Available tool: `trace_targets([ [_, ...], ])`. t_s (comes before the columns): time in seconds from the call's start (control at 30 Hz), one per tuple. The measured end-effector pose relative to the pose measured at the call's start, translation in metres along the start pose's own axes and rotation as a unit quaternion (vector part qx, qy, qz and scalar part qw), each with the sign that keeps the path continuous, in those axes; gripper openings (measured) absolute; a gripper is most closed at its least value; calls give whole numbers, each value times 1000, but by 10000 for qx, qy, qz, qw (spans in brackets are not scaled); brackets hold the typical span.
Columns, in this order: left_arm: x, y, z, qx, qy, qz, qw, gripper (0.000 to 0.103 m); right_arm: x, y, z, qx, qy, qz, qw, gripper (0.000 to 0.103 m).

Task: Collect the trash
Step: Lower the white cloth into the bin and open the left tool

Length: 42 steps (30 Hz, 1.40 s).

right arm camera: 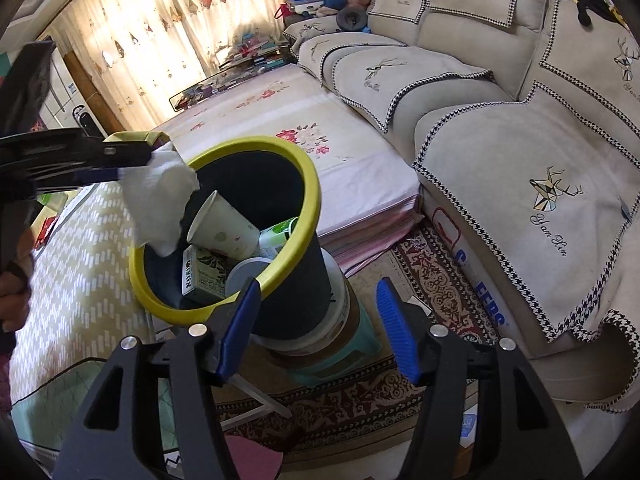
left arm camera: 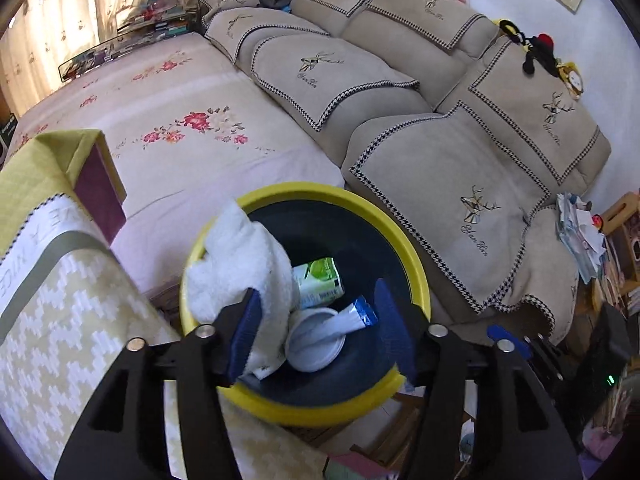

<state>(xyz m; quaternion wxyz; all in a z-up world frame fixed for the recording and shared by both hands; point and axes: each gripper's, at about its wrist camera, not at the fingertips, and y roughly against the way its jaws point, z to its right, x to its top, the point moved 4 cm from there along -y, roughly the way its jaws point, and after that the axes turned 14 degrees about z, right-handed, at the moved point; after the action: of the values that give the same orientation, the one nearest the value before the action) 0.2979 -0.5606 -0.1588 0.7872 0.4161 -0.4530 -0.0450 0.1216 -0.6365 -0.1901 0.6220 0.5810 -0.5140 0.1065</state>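
A black trash bin with a yellow rim (left arm camera: 404, 248) (right arm camera: 308, 184) stands beside the table. In it lie a green carton (left arm camera: 320, 280), a white lid (left arm camera: 316, 340), a blue-white wrapper (left arm camera: 360, 314) and a paper cup (right arm camera: 222, 226). My left gripper (left arm camera: 320, 320) hovers over the bin with jaws wide apart; a white crumpled tissue (left arm camera: 244, 264) (right arm camera: 160, 196) hangs against its left finger over the rim. My right gripper (right arm camera: 320, 328) is open and empty, just in front of the bin.
A table with a yellow-green patterned cloth (left arm camera: 60, 300) (right arm camera: 80, 264) is on the left. A beige sofa (left arm camera: 460, 160) (right arm camera: 520, 160) and a floral mattress (left arm camera: 180, 120) lie behind. The bin stands on a teal stool (right arm camera: 340, 360) on a patterned rug (right arm camera: 432, 280).
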Motion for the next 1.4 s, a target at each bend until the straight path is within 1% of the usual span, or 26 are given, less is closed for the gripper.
trace_targets([
  [0.03,-1,8,-2,-94,14,27,10000,64,0,-1,-2,4,18,-15,10000,58],
  [0.13,0,20,-1,-279,45,24,9996,65,-2,-2,-9,17,53,-36,10000,58],
  [0.23,5,23,7,-413,-19,-52,9991,65,-2,4,-14,47,22,30,10000,58],
  [0.37,18,17,21,-384,-165,-227,9989,65,-6,15,-12,27,18,58,10000,60],
  [0.47,30,11,38,-331,-271,-418,9982,71,-12,19,-5,18,-21,19,10000,60],
  [0.5,33,9,44,-301,-329,-464,9979,73,-14,19,-1,22,-46,13,10000,60],
  [0.57,40,5,59,-253,-476,-563,9970,83,-19,19,6,31,-119,-16,9999,60],
  [0.6,41,1,63,-199,-539,-605,9965,96,-22,18,10,30,-154,-40,9999,60],
  [0.63,39,-11,64,-47,-640,-778,9949,98,-25,18,13,30,-180,-59,9998,60],
  [0.67,33,-27,61,167,-667,-1118,9913,97,-27,17,16,37,-210,-85,9997,60],
  [0.7,27,-44,52,241,-382,-1569,9866,90,-29,16,17,53,-225,-114,9997,60],
  [0.73,25,-50,47,128,-77,-1743,9846,84,-32,16,17,76,-233,-134,9996,60],
  [0.77,26,-53,43,-23,206,-1828,9829,84,-34,15,18,103,-238,-150,9996,60],
  [0.8,29,-54,41,-115,342,-1791,9832,85,-36,14,18,149,-248,-174,9994,60],
  [0.87,34,-50,42,-65,239,-1665,9857,86,-39,13,15,220,-245,-219,9992,60],
  [0.97,33,-42,41,-143,290,-1672,9854,87,-45,7,12,305,-219,-299,9988,60],
  [1.0,32,-39,41,-189,307,-1691,9849,89,-46,5,11,327,-215,-321,9987,60],
  [1.03,28,-36,39,-290,352,-1760,9833,92,-46,3,10,348,-213,-340,9986,60],
  [1.13,27,-31,41,-602,672,-1999,9757,93,-48,2,6,388,-203,-342,9985,60],
  [1.2,30,-32,40,-577,667,-1974,9763,98,-48,4,2,436,-183,-293,9984,60],
  [1.23,29,-35,39,-452,670,-2132,9737,98,-48,5,0,464,-173,-278,9984,60],
  [1.27,27,-37,37,-459,830,-2298,9686,98,-48,6,-2,487,-164,-277,9983,60],
  [1.3,30,-36,36,-693,1206,-2359,9618,98,-49,7,-4,511,-153,-279,9982,60],
  [1.33,32,-35,37,-784,1262,-2284,9622,98,-51,8,-5,529,-135,-284,9981,60],
  [1.37,34,-37,39,-605,1000,-2218,9681,98,-51,9,-6,535,-130,-298,9980,60],
  [1.4,31,-42,38,-263,694,-2303,9703,98,-52,9,-7,546,-129,-319,9979,60],
])
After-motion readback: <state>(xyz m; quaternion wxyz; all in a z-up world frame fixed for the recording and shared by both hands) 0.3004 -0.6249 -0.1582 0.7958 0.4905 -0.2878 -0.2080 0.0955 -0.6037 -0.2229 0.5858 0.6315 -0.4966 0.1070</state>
